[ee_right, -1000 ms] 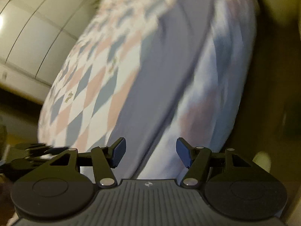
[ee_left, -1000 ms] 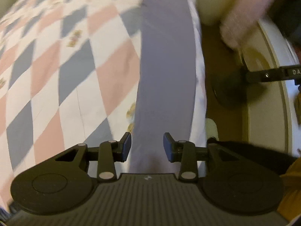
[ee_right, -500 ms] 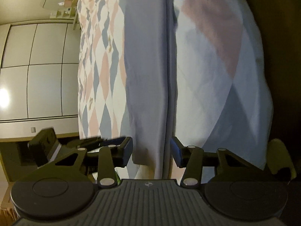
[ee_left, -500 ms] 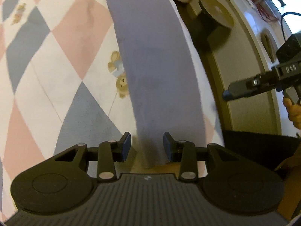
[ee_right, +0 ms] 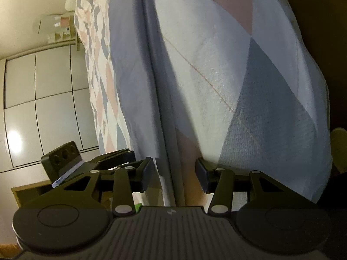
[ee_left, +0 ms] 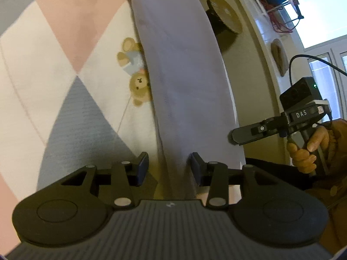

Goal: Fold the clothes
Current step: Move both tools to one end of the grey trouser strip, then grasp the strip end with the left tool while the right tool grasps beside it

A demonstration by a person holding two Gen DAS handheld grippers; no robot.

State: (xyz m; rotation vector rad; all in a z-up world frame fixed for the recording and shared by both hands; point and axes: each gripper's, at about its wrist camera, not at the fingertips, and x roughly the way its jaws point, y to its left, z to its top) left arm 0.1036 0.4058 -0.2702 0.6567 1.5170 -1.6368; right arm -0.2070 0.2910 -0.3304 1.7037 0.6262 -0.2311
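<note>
Both fingers spread, left gripper (ee_left: pixel 169 169) and right gripper (ee_right: pixel 174 174) straddling lilac garment (ee_left: pixel 184 75) hem; risk: pinching bedsheet (ee_left: pixel 65 75) too

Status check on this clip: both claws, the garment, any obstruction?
Left claw open, straddling the near end of the lilac garment. Right claw open over its folded edge. Garment lies long and flat on the checked bedspread. Nothing in the way.

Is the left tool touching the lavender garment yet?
Apart. The left wrist view shows the left tool open, with gaps between both fingers and the lavender garment.
</note>
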